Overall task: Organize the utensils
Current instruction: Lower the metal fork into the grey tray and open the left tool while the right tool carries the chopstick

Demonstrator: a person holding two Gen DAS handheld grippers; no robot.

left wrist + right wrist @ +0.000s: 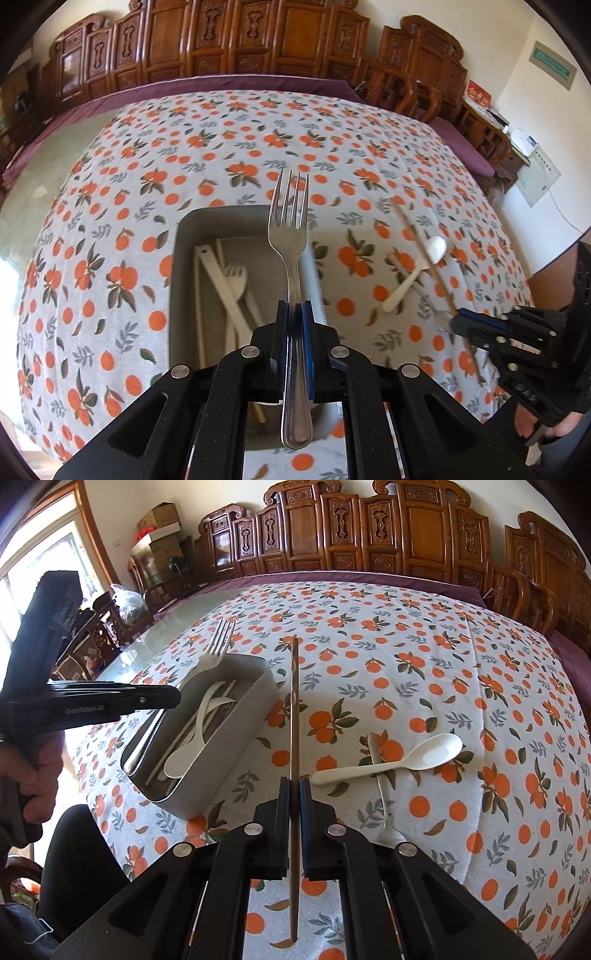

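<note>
The left gripper point(295, 314) pinches a shiny steel fork point(291, 236) by its handle, tines up, above the grey tray point(181, 258) of pale utensils, while right of the tray the right gripper point(294, 790) clamps a slim brown chopstick point(294, 701), near a white spoon point(406, 758).

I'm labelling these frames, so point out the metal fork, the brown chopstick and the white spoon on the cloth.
metal fork point(291, 236), left wrist view, base of the tines.
brown chopstick point(294, 709), right wrist view, mid shaft.
white spoon point(439, 751), right wrist view, bowl.
</note>
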